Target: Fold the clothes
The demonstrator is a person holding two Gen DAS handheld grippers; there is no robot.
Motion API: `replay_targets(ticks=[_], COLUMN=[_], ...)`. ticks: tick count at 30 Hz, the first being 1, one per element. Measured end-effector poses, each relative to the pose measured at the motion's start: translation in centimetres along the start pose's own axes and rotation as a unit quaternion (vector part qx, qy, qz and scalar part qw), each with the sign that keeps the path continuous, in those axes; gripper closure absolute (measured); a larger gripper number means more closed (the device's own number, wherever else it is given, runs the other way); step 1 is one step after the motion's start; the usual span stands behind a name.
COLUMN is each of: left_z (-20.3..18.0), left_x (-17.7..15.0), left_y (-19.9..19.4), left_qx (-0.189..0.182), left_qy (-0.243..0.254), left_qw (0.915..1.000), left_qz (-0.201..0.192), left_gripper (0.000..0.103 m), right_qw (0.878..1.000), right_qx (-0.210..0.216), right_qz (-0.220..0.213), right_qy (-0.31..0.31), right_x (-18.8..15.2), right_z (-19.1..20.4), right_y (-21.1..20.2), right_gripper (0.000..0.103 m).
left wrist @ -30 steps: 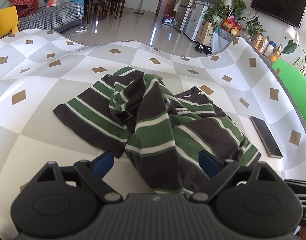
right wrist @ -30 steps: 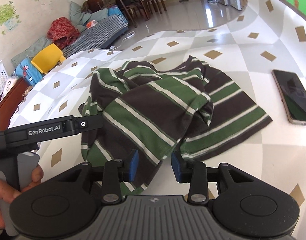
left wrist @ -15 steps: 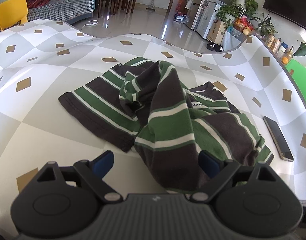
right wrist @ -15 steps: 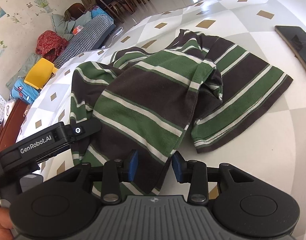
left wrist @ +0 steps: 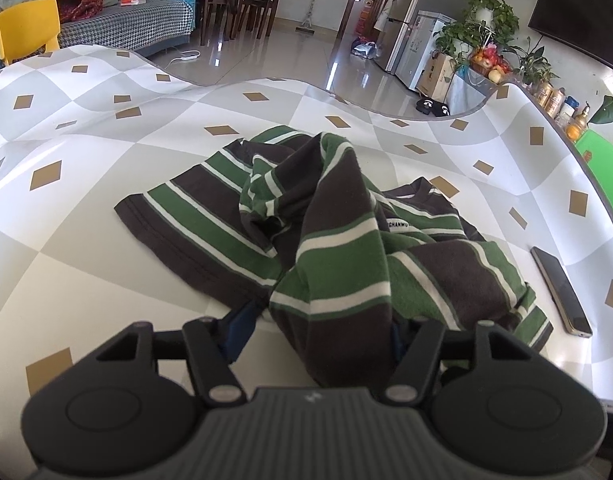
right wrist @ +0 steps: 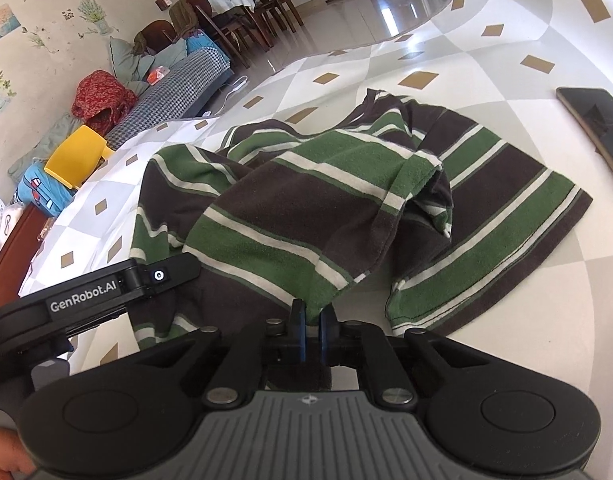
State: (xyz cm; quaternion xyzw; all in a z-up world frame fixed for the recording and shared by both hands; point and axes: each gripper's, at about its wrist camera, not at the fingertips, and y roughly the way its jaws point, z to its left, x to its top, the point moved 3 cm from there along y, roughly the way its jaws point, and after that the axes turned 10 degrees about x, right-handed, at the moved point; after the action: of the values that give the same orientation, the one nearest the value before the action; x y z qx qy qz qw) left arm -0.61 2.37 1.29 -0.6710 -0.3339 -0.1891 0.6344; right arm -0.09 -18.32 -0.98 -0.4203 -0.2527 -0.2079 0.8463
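A crumpled shirt with green, brown and white stripes (left wrist: 338, 264) lies on the table's checked cloth (left wrist: 86, 240). My left gripper (left wrist: 320, 332) straddles the near fold of the shirt. Its jaws are closing: the left blue pad (left wrist: 242, 328) stands just beside the cloth, and the right pad is hidden behind it. In the right wrist view the same shirt (right wrist: 306, 208) spreads ahead. My right gripper (right wrist: 312, 324) is closing, with its blue pads pinched on the shirt's near edge.
A dark phone (left wrist: 562, 292) lies on the table right of the shirt and appears as the phone (right wrist: 598, 120) at the right edge. The left tool's black housing (right wrist: 86, 300) sits left of the right gripper, above a hand (right wrist: 2, 456). A yellow chair (left wrist: 26, 28) stands beyond the table.
The right jaws went from a gap around the shirt's edge to pinched on it. The left jaws narrowed from wide apart to close around the near fold. Both views sit slightly closer to the shirt.
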Motion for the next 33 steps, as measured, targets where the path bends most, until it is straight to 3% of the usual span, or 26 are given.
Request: replay_targets(ticks=[2,7,14,18,26,30,33], left_z=[0.3,1.6,2.8,3.5,5.1,4.7,4.0], left_x=[0.3,1.0,0.9,0.6,0.3,0.2,0.2], left_y=[-0.2,-0.8,-0.2,0.4,0.8,0.4,-0.1], left_qx=[0.003,0.022,0.052,0.085,0.095,0.082,0.062], left_qy=[-0.006,-0.028,-0.036,-0.033,-0.060,-0.058,-0.056], left_qw=[1.0000,0.9991,0.9980,0.9959,0.9933,0.9947,0.9965], left_qz=[-0.007,-0.023,-0.009,0.003,0.029,0.023,0.012], left_gripper=[0.056,0.057,0.057,0.057,0.057,0.052,0.041], right_qw=[1.000,0.996,0.983,0.979,0.985,0.990,0.992], right_qx=[-0.009,-0.052,-0.110,-0.139,-0.127,-0.099,-0.085], right_qz=[-0.018,-0.057,-0.099,-0.116,-0.106,-0.099,-0.089], right_qy=[-0.009,-0.037,-0.105,-0.098,-0.041,0.006,0.004], right_x=[0.3,1.2,2.0,2.7,2.8,2.6,2.2], right_z=[0.0,-0.1,0.6,-0.3,-1.8,-2.5,-2.0], right_y=[-0.5,-1.7,-3.1,-4.0,-4.5,-4.4,-4.0], right_gripper=[0.096,0.096,0.096,0.096,0.094,0.078,0.074])
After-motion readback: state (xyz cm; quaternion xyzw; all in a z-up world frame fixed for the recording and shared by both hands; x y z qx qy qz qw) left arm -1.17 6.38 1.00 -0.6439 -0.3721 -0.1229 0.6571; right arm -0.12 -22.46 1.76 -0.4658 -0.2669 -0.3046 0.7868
